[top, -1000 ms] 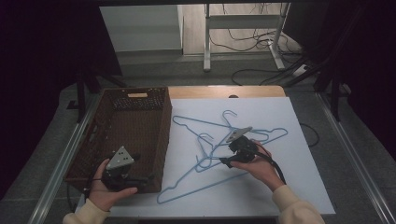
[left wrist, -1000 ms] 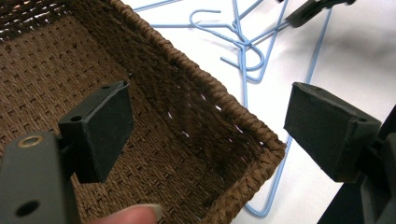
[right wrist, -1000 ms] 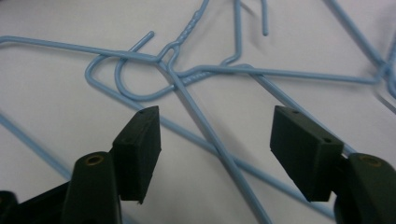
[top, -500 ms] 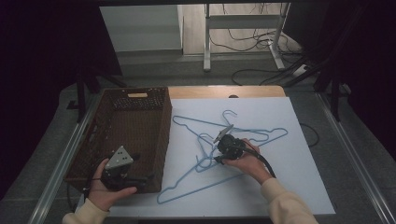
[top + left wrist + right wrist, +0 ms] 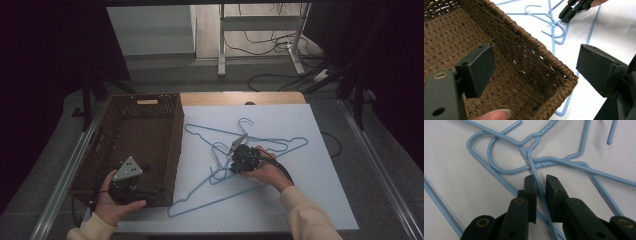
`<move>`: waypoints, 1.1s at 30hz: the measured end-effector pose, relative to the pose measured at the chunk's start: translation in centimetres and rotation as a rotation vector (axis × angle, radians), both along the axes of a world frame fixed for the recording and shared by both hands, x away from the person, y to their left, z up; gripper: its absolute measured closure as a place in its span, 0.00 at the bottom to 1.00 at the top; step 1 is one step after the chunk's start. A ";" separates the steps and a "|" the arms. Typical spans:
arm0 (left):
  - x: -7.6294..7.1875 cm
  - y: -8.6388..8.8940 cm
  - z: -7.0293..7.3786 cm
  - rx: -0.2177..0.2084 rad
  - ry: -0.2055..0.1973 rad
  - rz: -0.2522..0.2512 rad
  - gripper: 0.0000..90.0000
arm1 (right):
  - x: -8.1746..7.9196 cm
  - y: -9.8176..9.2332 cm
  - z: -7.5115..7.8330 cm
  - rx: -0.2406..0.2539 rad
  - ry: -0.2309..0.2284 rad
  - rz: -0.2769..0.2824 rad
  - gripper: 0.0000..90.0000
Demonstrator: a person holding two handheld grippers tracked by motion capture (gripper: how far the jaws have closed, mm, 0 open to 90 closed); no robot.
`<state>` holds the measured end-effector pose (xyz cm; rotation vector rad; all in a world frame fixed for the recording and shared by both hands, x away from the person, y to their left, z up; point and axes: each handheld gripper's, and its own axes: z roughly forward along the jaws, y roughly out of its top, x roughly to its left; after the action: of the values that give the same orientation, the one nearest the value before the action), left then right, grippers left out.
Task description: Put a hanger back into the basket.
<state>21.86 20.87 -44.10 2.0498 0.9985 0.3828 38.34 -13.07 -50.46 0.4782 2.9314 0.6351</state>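
Observation:
Several light-blue wire hangers (image 5: 205, 129) lie tangled on the white table top (image 5: 310, 190). My right gripper (image 5: 231, 168) is low over the tangle with its jaws nearly together. Its jaws have just been closing. In the right gripper view one hanger wire (image 5: 533, 168) runs between the fingertips (image 5: 531, 182) of the right gripper (image 5: 540, 180), with a thin gap showing on each side. My left gripper (image 5: 152, 191) is held open over the near right corner of the brown woven basket (image 5: 175, 131), nothing between its pads (image 5: 482, 67). The right gripper (image 5: 565, 16) also shows far off in the left gripper view.
The basket's inside (image 5: 454, 37) looks empty. Its rim (image 5: 534, 47) runs between my left jaws. One hanger's corner (image 5: 564, 112) lies against the basket's outer wall. A metal frame (image 5: 222, 40) and cables stand on the floor beyond the table.
My right gripper has moved left and down onto the hanger tangle, and its jaws have narrowed around a wire. The left hand has stayed put.

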 end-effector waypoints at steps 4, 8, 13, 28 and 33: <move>0.0 0.0 0.0 0.001 0.000 0.000 0.18 | -0.1 0.0 0.0 -0.003 -0.008 0.045 0.91; 0.0 0.0 0.0 0.001 -0.001 -0.001 0.18 | -0.3 -0.4 0.3 -0.005 0.003 0.087 0.94; 0.0 -0.3 0.2 0.003 -0.006 -0.007 0.18 | -1.3 -1.1 1.0 -0.005 0.003 0.129 0.96; 0.4 -2.4 1.2 0.020 -0.022 -0.054 0.19 | -4.0 -6.2 3.8 0.074 -0.082 0.075 0.97; 1.2 -4.9 1.7 0.036 -0.011 -0.122 0.22 | -4.9 -7.0 4.5 0.112 -0.093 0.085 0.97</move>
<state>23.01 15.99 -42.37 2.1269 0.8607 0.3495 33.39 -20.10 -46.00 0.3266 2.8517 0.8119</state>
